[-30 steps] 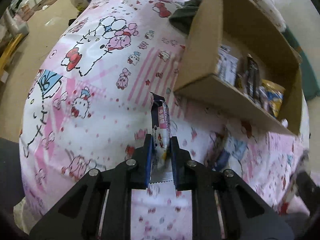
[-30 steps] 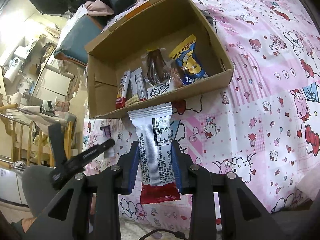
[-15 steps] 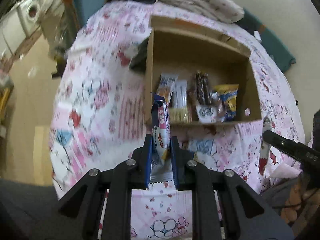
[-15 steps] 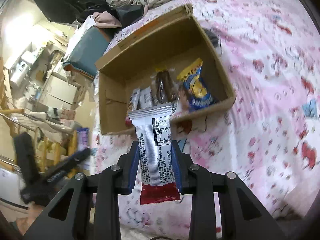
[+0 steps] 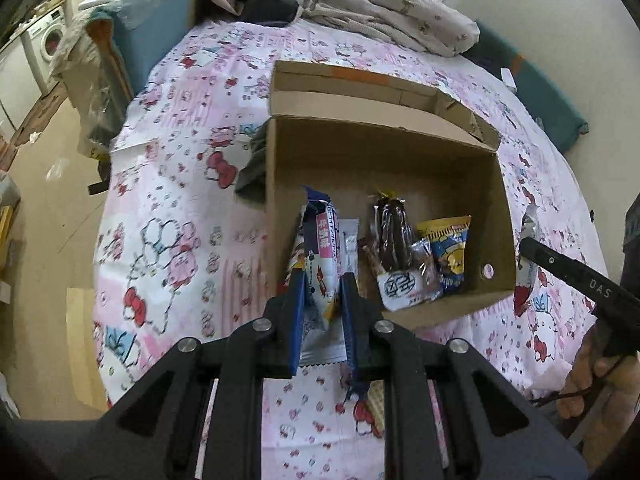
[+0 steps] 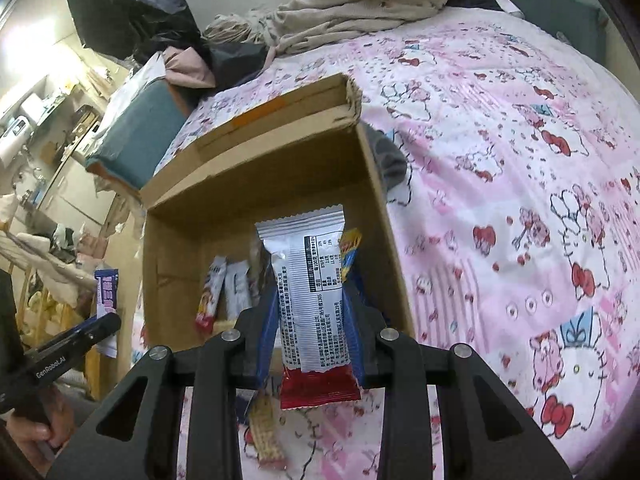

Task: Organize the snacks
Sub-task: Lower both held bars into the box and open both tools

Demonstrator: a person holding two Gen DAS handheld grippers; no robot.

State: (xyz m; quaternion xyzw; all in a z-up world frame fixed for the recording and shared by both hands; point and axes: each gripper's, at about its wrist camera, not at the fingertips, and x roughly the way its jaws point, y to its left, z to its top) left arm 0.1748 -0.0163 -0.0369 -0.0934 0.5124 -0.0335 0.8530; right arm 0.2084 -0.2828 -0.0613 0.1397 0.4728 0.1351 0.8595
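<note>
An open cardboard box (image 5: 400, 160) lies on the pink cartoon-print bedsheet (image 5: 180, 184); it shows in the right wrist view too (image 6: 256, 168). Inside are a dark chocolate snack (image 5: 394, 236), a yellow-blue packet (image 5: 450, 248) and white bars (image 6: 224, 284). My left gripper (image 5: 320, 280) is shut on a white-and-blue snack bar (image 5: 322, 248), held over the box's near left corner. My right gripper (image 6: 310, 292) is shut on a silver-and-red snack bar (image 6: 310, 292), held over the box's near right part.
A wafer snack (image 6: 266, 432) lies on the sheet just before the box. A dark cloth (image 5: 252, 168) sits beside the box. Crumpled bedding (image 5: 380, 4) is piled at the far end. The floor (image 5: 48, 200) drops off at the left.
Both grippers have moved forward over the box with their bars still held. The left view swung from the sheet onto the box opening.
</note>
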